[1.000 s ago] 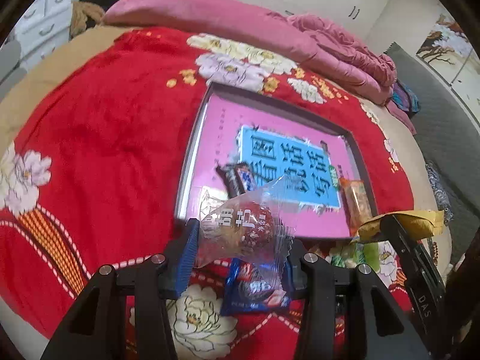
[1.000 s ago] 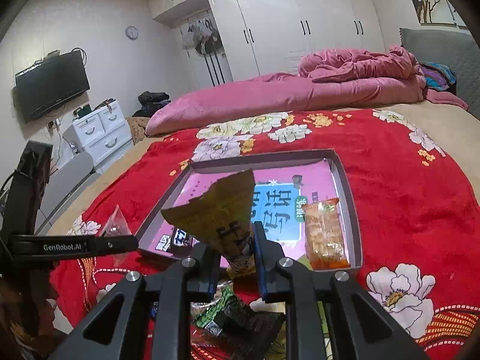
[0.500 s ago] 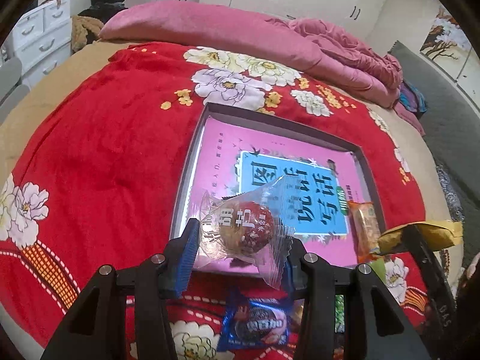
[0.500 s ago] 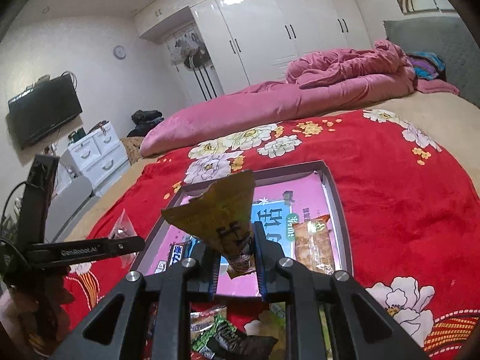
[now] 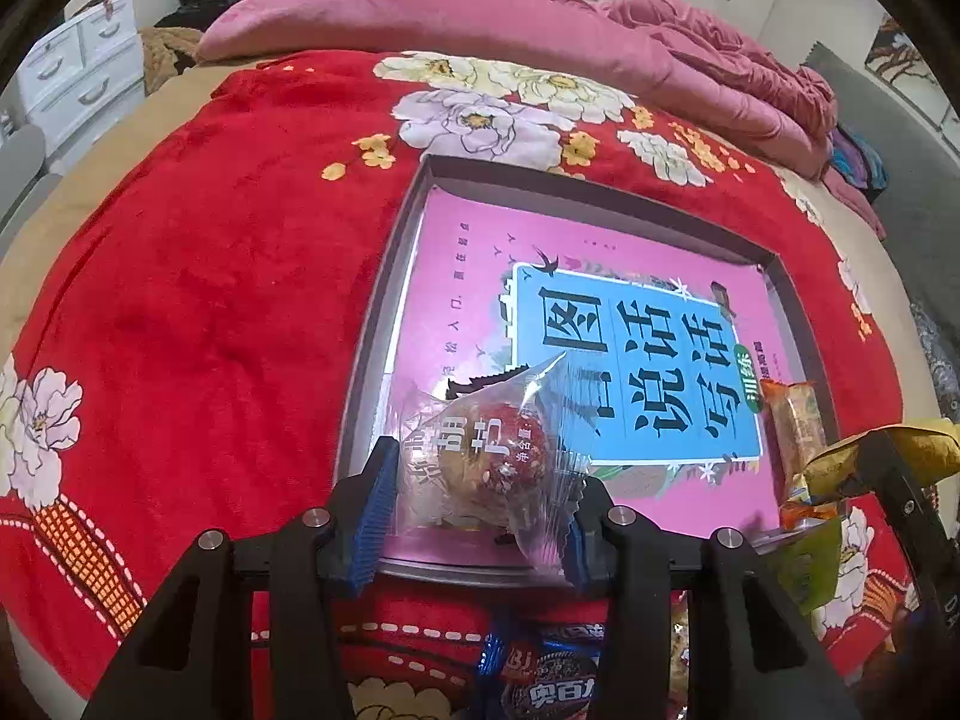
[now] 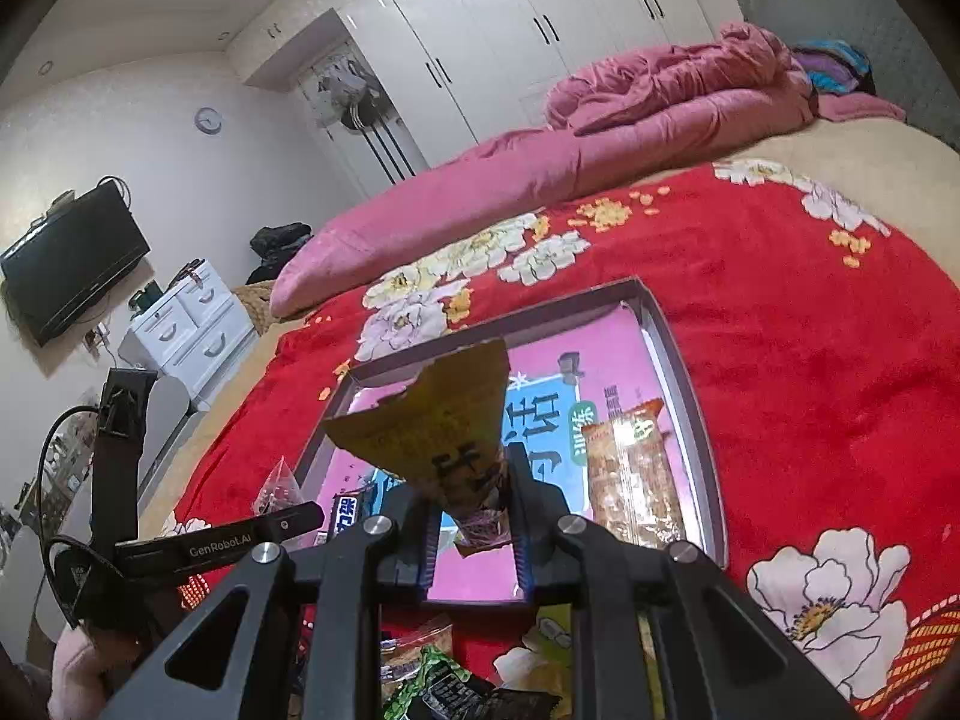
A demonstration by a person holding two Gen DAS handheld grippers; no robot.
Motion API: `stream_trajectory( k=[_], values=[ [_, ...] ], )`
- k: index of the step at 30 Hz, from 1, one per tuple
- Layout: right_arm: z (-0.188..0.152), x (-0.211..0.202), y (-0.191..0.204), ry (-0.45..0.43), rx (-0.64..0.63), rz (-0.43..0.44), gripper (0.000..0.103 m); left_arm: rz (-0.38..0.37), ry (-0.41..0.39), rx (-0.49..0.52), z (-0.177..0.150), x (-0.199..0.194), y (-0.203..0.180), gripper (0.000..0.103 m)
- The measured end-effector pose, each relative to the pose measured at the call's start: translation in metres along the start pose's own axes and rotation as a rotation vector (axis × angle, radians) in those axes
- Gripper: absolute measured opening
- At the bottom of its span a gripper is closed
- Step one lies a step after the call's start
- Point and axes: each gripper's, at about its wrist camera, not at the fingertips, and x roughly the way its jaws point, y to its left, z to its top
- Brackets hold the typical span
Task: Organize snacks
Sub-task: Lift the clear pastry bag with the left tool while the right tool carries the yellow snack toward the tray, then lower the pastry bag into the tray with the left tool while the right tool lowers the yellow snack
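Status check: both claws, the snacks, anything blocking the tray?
Left claw shut on clear-wrapped red snack, right claw shut on yellow packet. Both over tray near edge. Orange packet already inside. Nothing blocking.

Clear-wrapped red round snack (image 5: pixel 480 456): clamped between the left gripper's pads, over the tray's near-left corner. Yellow-brown packet (image 6: pixel 438 426): pinched at its lower end in the right gripper, standing upright above the tray's near edge. Gray tray (image 5: pixel 384 324) on the red blanket holds an orange packet (image 6: pixel 630 468) at right and a dark bar (image 6: pixel 348 510) at left. Loose snacks (image 6: pixel 450 678) lie just in front of the tray.
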Motion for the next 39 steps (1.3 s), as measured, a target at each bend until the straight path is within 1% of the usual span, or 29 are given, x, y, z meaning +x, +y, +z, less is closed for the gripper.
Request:
stream_trajectory(
  k=[10,16,25,33,39],
  values=[
    [-0.005,0.013,-0.004,0.051,0.019,0.007,0.021,0.004,0.018,0.011,-0.001,0.008,-0.004,0.048],
    [-0.009,0.021,0.002,0.093,-0.011,-0.006,0.021,-0.006,0.032,0.013,-0.003,0.012,-0.006,0.048],
    [-0.013,0.030,0.006,0.121,-0.043,-0.066,0.021,-0.019,0.033,0.020,-0.001,0.015,-0.008,0.049],
    [-0.012,0.030,-0.004,0.110,-0.029,-0.120,0.021,-0.026,0.031,0.027,-0.002,0.017,-0.011,0.049],
    [-0.011,0.028,-0.017,0.109,0.012,-0.164,0.021,-0.043,0.039,0.021,-0.003,0.017,-0.010,0.049]
  ],
)
